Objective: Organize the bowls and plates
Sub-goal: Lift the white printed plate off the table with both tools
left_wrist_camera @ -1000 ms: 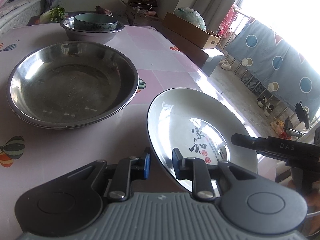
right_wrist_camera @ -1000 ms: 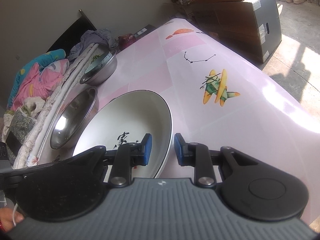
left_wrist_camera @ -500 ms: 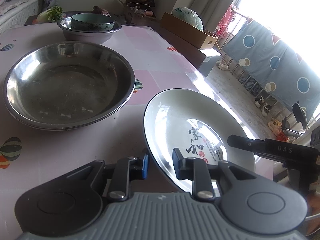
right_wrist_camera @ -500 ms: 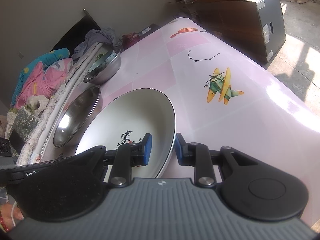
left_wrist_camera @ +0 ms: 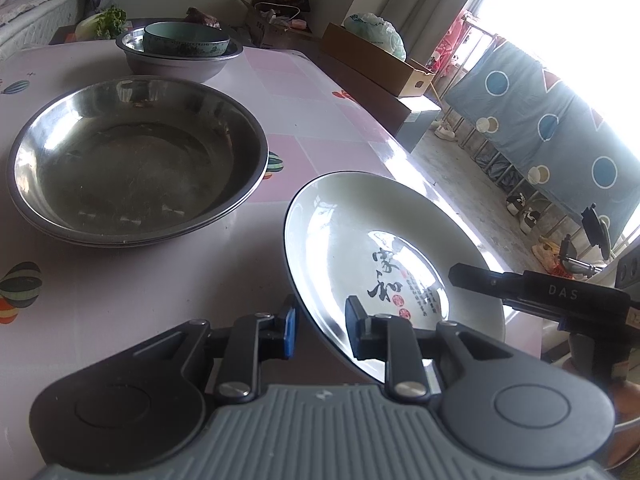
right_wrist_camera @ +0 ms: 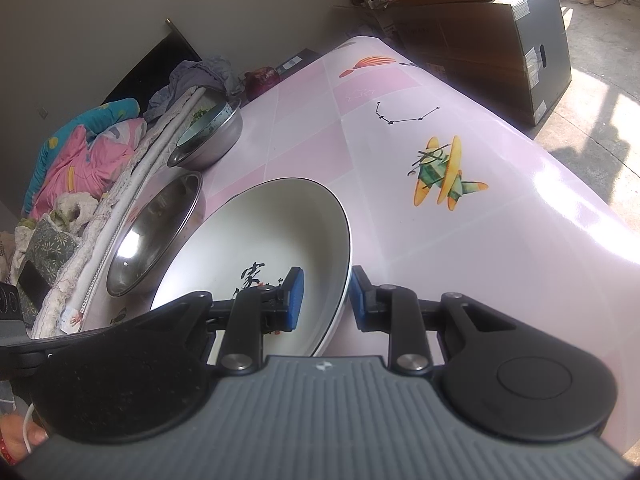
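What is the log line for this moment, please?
left gripper: shut on plate rim | right gripper: shut on plate rim

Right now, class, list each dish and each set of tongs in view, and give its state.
White plate: tilted, rim held on both sides.
Left tongs: shut on the plate rim.
Right tongs: shut on the opposite rim.
Large steel basin: upright, empty.
Small steel bowl: holds the green bowl.

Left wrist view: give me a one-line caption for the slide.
Both grippers, left gripper and right gripper, clamp the white plate beside the large steel basin on the pink table.
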### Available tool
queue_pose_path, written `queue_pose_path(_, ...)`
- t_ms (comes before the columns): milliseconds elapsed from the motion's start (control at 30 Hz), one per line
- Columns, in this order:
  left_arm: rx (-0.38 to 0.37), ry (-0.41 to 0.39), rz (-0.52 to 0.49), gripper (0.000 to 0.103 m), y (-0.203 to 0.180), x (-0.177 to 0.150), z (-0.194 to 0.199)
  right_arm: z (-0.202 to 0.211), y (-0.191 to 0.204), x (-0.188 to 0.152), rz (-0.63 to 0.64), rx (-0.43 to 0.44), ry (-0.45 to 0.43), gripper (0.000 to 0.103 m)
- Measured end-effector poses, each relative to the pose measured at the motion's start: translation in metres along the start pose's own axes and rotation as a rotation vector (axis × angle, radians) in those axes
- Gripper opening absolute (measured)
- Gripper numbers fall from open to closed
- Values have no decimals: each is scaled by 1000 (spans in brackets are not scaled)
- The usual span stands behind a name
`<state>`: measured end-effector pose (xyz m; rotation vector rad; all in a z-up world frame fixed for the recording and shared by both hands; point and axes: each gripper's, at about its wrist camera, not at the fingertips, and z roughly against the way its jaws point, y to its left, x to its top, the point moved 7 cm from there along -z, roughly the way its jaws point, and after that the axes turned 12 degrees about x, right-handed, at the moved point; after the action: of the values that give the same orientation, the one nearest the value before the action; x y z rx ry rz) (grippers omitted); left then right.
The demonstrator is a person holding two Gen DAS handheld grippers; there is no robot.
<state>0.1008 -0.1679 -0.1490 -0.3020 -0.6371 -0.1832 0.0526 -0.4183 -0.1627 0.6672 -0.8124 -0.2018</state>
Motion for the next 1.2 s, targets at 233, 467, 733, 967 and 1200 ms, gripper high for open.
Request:
queue_pose_path(233,0,0,0,25,0,0,0,0,0,0,0,0,0,24)
queue_pose_path(467,0,0,0,25,0,0,0,0,0,0,0,0,0,24)
queue_pose_path(733,0,0,0,26,0,0,0,0,0,0,0,0,0,24)
queue_pose_path(967,0,0,0,26,0,0,0,0,0,0,0,0,0,24)
queue_pose_path(1200,0,0,0,26,0,0,0,0,0,0,1,0,-1,24)
